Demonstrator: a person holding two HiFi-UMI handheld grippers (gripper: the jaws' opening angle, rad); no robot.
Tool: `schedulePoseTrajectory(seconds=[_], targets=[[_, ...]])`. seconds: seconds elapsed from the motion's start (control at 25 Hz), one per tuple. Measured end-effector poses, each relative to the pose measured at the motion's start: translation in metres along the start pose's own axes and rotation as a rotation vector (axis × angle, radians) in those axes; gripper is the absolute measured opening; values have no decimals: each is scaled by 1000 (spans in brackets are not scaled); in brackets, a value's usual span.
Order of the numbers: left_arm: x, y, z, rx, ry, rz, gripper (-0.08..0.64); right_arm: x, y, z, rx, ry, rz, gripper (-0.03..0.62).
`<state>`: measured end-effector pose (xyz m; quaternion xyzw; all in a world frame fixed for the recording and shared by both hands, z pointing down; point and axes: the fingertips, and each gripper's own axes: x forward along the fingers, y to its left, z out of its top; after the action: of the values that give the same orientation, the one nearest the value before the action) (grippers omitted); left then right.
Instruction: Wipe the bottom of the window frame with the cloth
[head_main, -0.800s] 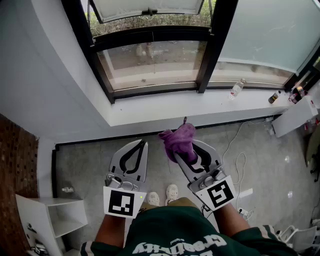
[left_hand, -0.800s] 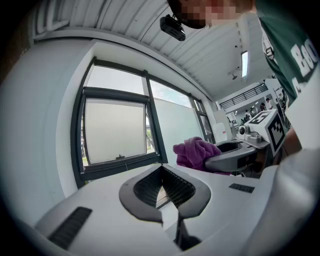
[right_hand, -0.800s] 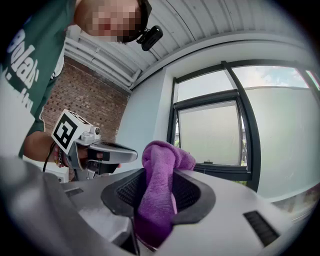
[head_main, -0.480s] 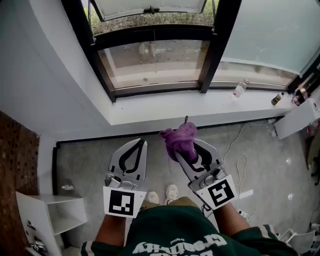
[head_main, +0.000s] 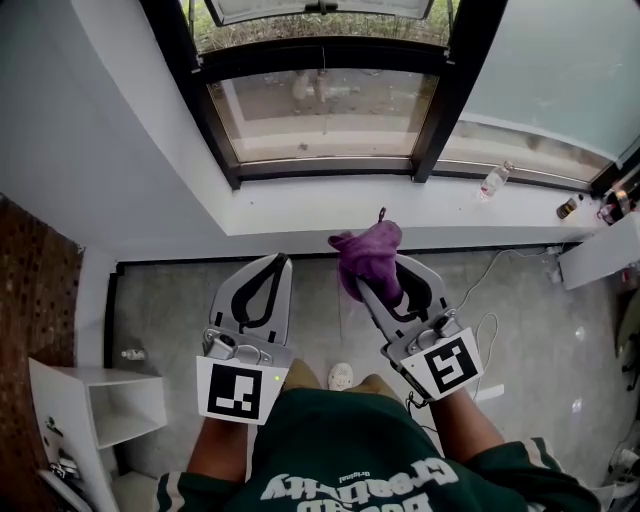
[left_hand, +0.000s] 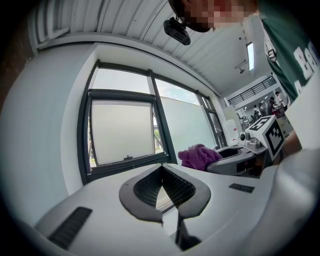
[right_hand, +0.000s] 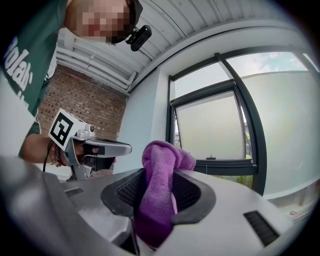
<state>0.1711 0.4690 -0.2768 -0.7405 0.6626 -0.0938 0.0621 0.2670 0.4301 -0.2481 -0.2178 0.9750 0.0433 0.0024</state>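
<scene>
Clamping the cloth (head_main: 368, 255), the right claw (head_main: 384, 288) and the clenched, empty left claw (head_main: 279, 264) hang short of the window frame (head_main: 320, 166).

Right tool (right_hand: 159, 176) front and centre, jaws clamped on the purple cloth (right_hand: 161, 200), which bunches up above the tips. Ahead and to the right sits the dark window frame (right_hand: 227, 166). Off to the left hangs the left tool (right_hand: 92, 149), a brick wall (right_hand: 87, 102) behind it.
</scene>
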Motion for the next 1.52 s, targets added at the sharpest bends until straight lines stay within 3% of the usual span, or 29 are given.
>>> schedulePoseTrajectory(seconds=[0.24,0.56,0.72,0.92,1.12,1.36,1.52], targets=[[13,27,-8,21,13,61,9,24,-7,-7,6,9,78,164],[65,81,-39,7,36,66,9,76,-28,-24,-6,34,97,164],[120,115,-53,49,29,7,9,128,-56,-37,-7,58,73,164],[197,173,-69,31,25,-60,9,206,-97,-54,10,110,24,164],[269,226,-90,118,55,-173,9,292,-134,-62,97,106,38,164],[334,260,-112,134,46,-293,9,356,-164,-83,142,130,4,164],[364,270,-124,127,47,-333,9,377,-175,-100,195,149,-15,164]])
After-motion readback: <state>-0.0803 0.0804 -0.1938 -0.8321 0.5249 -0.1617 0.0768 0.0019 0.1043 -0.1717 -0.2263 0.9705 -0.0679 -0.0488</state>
